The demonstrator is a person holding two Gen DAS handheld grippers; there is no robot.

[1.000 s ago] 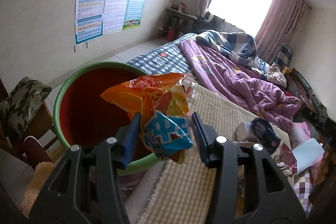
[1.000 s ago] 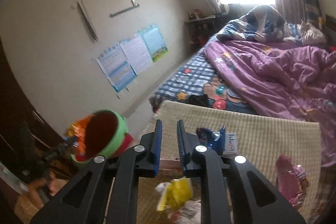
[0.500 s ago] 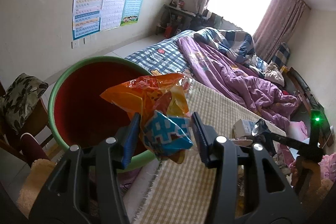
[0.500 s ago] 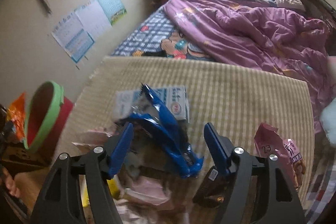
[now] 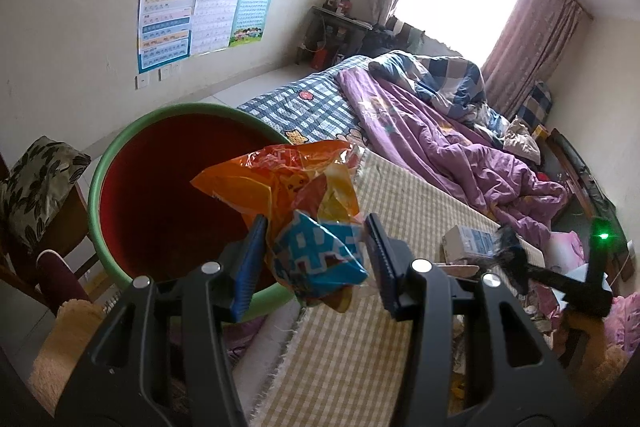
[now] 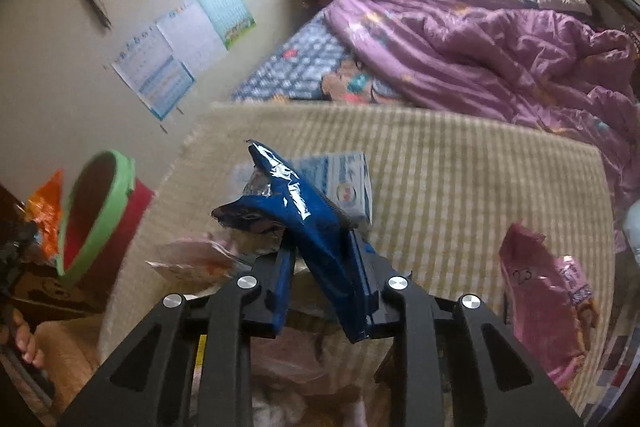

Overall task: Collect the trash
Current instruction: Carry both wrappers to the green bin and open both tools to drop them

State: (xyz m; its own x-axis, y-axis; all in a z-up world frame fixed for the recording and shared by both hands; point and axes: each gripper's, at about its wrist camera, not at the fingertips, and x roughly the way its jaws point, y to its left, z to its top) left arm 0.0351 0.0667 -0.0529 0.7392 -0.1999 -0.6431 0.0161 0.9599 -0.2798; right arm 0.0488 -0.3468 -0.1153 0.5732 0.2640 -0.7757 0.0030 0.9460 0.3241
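Gleaming blue wrapper (image 6: 316, 227) (crumpled, foil-lined).

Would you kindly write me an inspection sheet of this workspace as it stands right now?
Surface: checked yellow mat laid over the bed.
Job's things: red bin with a green rim; orange and blue snack wrapper; blue foil wrapper; pink packet lying on the mat.
Clutter: white carton behind the blue wrapper; more wrappers at the mat's near edge.
Grippers: left gripper closed on the orange wrapper beside the bin's rim; right gripper shut on the blue wrapper.
Cables: nothing seen.
Surroundings: purple quilt, wall posters, bright window.
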